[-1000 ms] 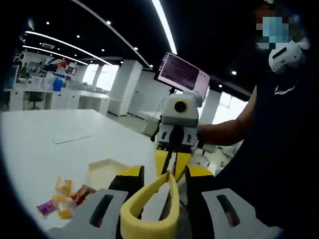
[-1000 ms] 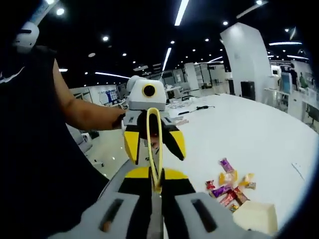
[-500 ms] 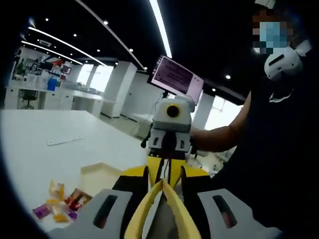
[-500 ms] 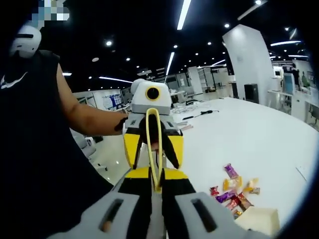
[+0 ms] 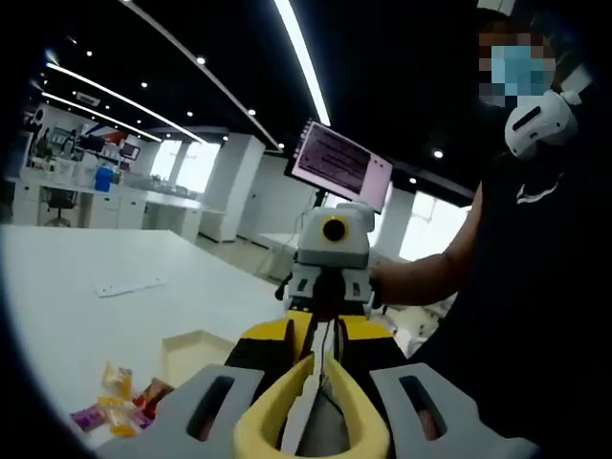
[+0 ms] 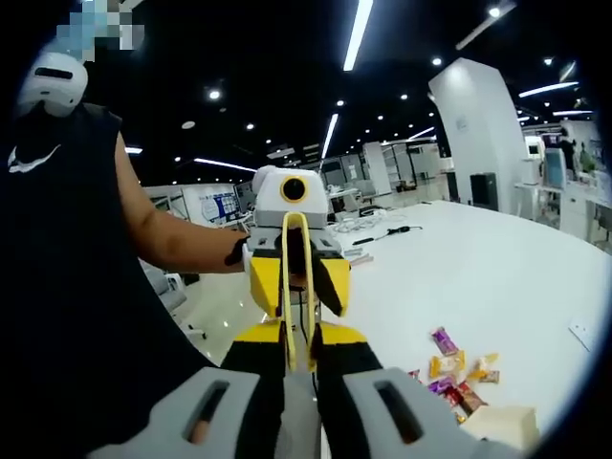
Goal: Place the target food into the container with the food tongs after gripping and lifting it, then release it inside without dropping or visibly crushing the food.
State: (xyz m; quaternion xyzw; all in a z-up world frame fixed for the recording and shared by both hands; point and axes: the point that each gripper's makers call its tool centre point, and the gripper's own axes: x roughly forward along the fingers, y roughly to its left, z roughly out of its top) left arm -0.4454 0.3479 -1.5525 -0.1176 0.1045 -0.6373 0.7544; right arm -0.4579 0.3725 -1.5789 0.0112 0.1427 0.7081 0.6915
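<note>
Yellow food tongs (image 5: 311, 421) run between my two grippers, which face each other at close range above the table edge. Their looped end sits between the jaws of my left gripper (image 5: 314, 330), touching both inner sides. The far end is pinched in my right gripper (image 6: 298, 349), whose jaws are together on the thin yellow band (image 6: 287, 287). Several wrapped candies (image 5: 120, 402) (image 6: 454, 378) lie in a small heap on the white table. Next to them stands a shallow cream container (image 5: 196, 349) (image 6: 497, 426); I cannot see inside it.
The white table (image 5: 67, 287) stretches wide, with a flat white strip (image 5: 129, 285) lying on it. A person in a dark top stands close behind the grippers, a forearm (image 5: 421, 277) reaching in. A monitor (image 5: 339, 163) hangs further back.
The tongs' loop narrowed to a V in the left gripper view half a second ago and is wide again now. Both views tilted slightly; candies and container have not moved.
</note>
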